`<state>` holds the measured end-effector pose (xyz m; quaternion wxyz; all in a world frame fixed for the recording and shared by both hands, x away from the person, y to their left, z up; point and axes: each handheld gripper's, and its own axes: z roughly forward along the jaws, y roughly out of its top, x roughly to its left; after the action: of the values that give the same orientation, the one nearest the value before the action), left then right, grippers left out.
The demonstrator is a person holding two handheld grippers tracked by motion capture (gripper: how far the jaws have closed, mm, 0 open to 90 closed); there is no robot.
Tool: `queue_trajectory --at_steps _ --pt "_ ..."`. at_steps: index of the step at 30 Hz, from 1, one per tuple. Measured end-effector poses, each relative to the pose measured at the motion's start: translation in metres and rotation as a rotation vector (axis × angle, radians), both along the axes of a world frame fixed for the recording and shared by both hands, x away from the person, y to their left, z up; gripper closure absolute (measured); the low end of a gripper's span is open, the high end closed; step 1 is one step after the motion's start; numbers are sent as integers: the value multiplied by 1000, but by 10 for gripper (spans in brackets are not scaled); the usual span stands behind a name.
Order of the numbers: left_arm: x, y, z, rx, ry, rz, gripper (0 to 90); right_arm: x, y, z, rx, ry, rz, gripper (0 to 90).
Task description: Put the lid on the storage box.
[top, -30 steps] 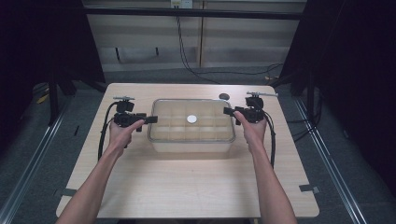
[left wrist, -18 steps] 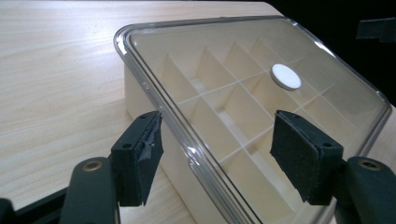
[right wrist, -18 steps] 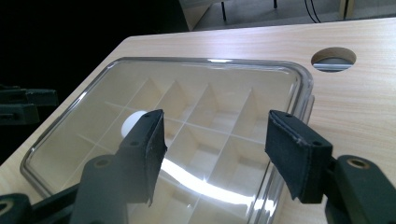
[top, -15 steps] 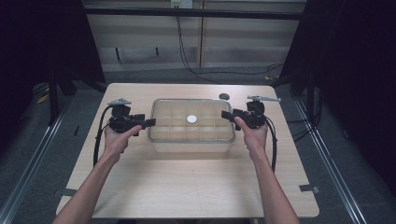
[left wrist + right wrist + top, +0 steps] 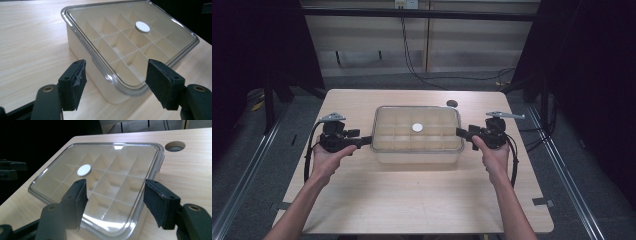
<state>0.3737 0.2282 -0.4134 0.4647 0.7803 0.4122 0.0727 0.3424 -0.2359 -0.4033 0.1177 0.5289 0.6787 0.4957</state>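
A cream box (image 5: 417,152) with a clear lid (image 5: 437,137) stands mid-table; its inside is split into several cells. A white disc (image 5: 417,127) sits at the lid's middle. My left gripper (image 5: 366,140) points at the box's left end, near the front corner. Its jaws have just been opening and stand wide; the box's corner (image 5: 117,96) shows in the gap between them, and neither pad presses on it. My right gripper (image 5: 462,133) faces the right end the same way. Its jaws have also just been opening, and the lid's rim (image 5: 117,223) lies unpinched between them.
A round cable hole (image 5: 452,103) is cut in the wooden tabletop (image 5: 412,200) behind the box's right corner. Black cables loop from both grippers beside the forearms. Bare wood runs in front of the box to the near edge.
Both grippers have slid along the box's ends toward the person and slightly outward. The box has stayed in place.
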Motion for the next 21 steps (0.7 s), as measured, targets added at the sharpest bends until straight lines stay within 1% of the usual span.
queue_trajectory --at_steps 1,3,4,6,9,11,13,15,16,17,18,21 --pt "-2 1 -1 3 -3 -1 323 -5 -2 0 -8 -1 -2 354" --pt "-10 5 -5 14 -7 25 320 -12 -6 -1 -6 -2 -7 354" --pt "-13 6 -8 15 -5 24 319 -16 -8 -1 -3 -2 -7 354" --pt "-18 10 -13 32 5 21 316 -22 -10 -4 -8 -2 -12 353" --pt "-26 15 -17 24 21 17 313 -31 -10 -7 -19 10 -3 352" --pt "-32 18 -19 38 17 10 312 -38 -8 -9 -33 10 8 348" --pt "-38 21 -19 36 12 10 309 -44 -7 -10 -43 2 11 346" --pt "-44 23 -20 29 12 11 300 -50 -7 -11 -26 1 18 350" --pt "-44 23 -20 29 12 11 298 -50 -7 -11 -26 1 18 350" --pt "-50 24 -21 37 8 8 297 -56 -7 -12 -30 1 22 348" --pt "-53 24 -21 38 12 1 297 -58 -7 -13 -27 0 25 348" --pt "-63 25 -23 53 5 -4 296 -68 -6 -14 -25 -3 37 347"
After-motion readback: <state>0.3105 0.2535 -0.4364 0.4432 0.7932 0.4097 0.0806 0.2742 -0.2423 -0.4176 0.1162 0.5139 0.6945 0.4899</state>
